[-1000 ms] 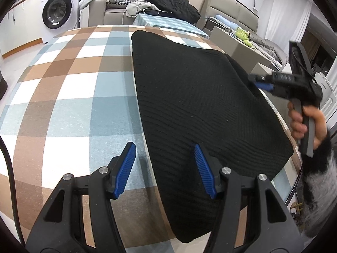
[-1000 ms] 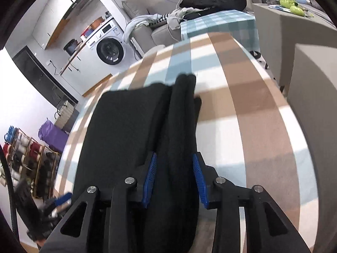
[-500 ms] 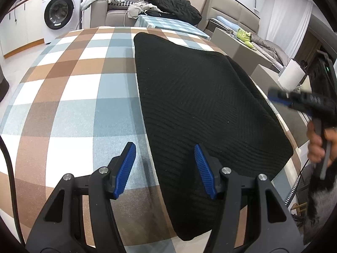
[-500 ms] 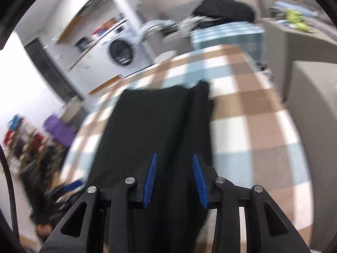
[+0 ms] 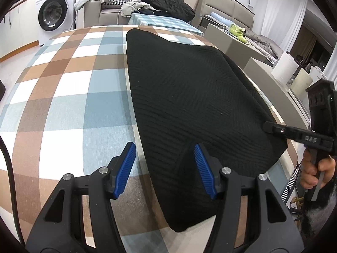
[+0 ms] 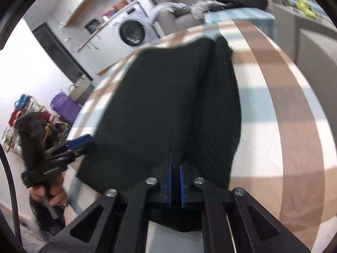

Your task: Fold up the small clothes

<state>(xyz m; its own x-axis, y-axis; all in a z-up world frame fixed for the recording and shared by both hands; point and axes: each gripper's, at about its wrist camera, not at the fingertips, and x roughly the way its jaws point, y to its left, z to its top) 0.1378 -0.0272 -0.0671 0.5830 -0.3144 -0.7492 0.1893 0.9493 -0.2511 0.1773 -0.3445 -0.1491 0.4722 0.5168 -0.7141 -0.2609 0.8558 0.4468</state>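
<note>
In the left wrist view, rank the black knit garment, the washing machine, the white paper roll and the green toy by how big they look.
Largest to smallest as they appear:
1. black knit garment
2. washing machine
3. white paper roll
4. green toy
The garment lies nearest the camera, so this says little about true size.

Matt ribbed knit garment (image 5: 189, 105) (black)

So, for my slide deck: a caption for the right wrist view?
Right gripper pinches the black ribbed knit garment on the checked tablecloth.
</note>
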